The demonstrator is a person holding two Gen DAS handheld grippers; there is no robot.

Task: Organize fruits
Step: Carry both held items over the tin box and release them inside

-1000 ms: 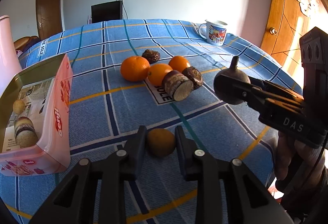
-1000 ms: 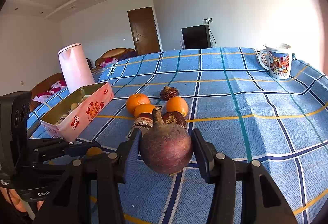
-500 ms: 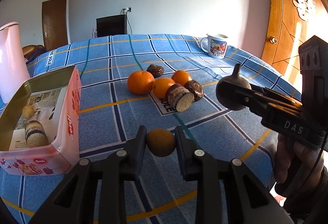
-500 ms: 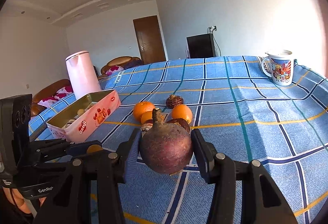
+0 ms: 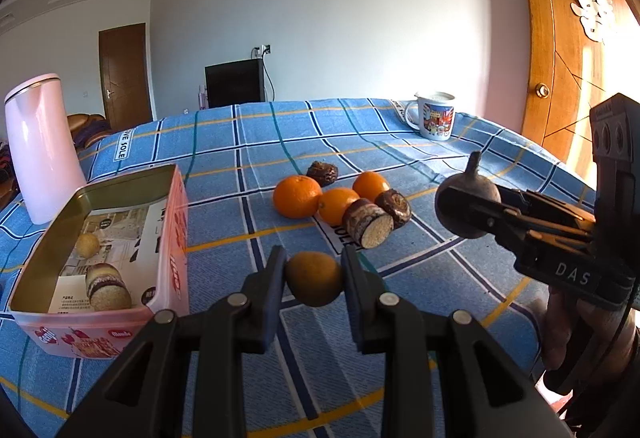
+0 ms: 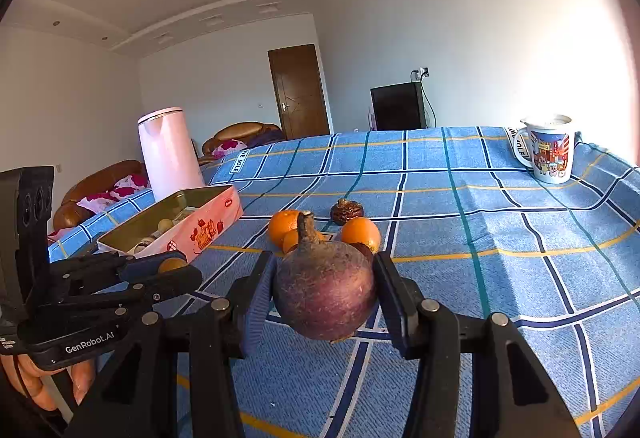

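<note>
our left gripper [image 5: 314, 280] pinches a small yellow-brown fruit [image 5: 314, 278], above the tablecloth [image 5: 400, 318]. our right gripper [image 6: 324, 294] clamps a dark purple fruit [image 6: 324, 294]. the pink tin [image 5: 176, 238] stands just left, with bare cloth between.

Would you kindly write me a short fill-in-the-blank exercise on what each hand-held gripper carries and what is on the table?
1. The left hand-held gripper is shut on a small ____ fruit.
2. The right hand-held gripper is shut on a dark purple ____.
3. ____ oranges lie on the blue tablecloth.
4. The pink tin stands next to a pink ____.

Missing words: yellow; mangosteen; three; kettle
</note>
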